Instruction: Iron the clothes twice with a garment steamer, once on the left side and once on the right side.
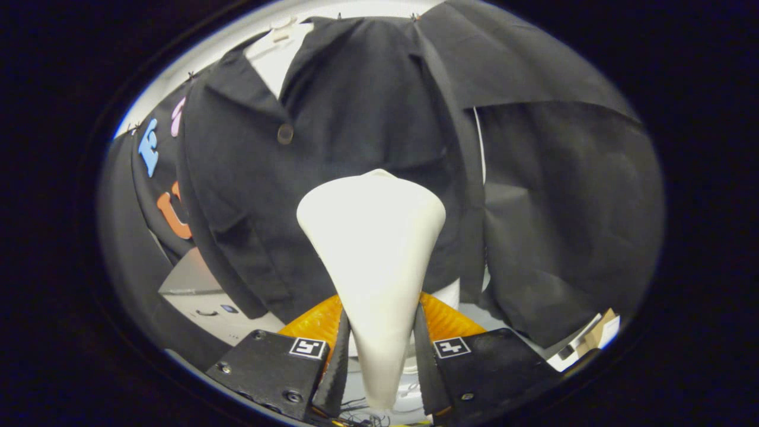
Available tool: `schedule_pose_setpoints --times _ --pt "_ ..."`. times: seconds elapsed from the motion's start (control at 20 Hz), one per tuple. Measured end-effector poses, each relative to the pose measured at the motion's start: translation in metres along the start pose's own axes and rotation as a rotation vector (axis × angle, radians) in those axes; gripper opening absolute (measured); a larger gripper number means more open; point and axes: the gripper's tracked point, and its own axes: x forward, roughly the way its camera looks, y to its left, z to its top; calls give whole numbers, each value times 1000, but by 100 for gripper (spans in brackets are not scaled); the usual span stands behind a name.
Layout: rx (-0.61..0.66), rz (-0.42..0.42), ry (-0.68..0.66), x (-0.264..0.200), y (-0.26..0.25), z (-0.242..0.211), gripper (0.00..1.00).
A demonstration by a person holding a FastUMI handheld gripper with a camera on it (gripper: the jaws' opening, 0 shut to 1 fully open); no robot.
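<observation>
Hanging at far left, the booth's black cloth wall (127,237) drops behind a pale box-like unit (195,290) w/ small buttons on its front, low beside the garment's hem. Next right, a black button-front jacket (332,148) hangs upright over a white form (278,65) that shows at the open collar; one round dark button (285,134) sits just below the neckline, & the left front panel falls in soft folds toward the pale unit. At center, the gripper (379,356) is clamped on the white garment steamer (372,261): both fingers (337,362) press the narrow handle from either side, w/ the wide, rounded head flaring up ahead of them & lying against, or v. close to, the jacket's lower front; contact can't be told. Orange ribbed parts (317,323) show just behind the fingers on each side of the handle. Right of the steamer, more black cloth (569,213) hangs in broad folds. At far right, low down, a small cardboard-colored & white clutter (596,335) lies below that cloth; too small to ID.
</observation>
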Motion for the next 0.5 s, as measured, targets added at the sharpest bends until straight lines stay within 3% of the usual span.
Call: schedule_pose_setpoints --times 0.5 --pt "-2 77 -256 -26 -5 196 52"
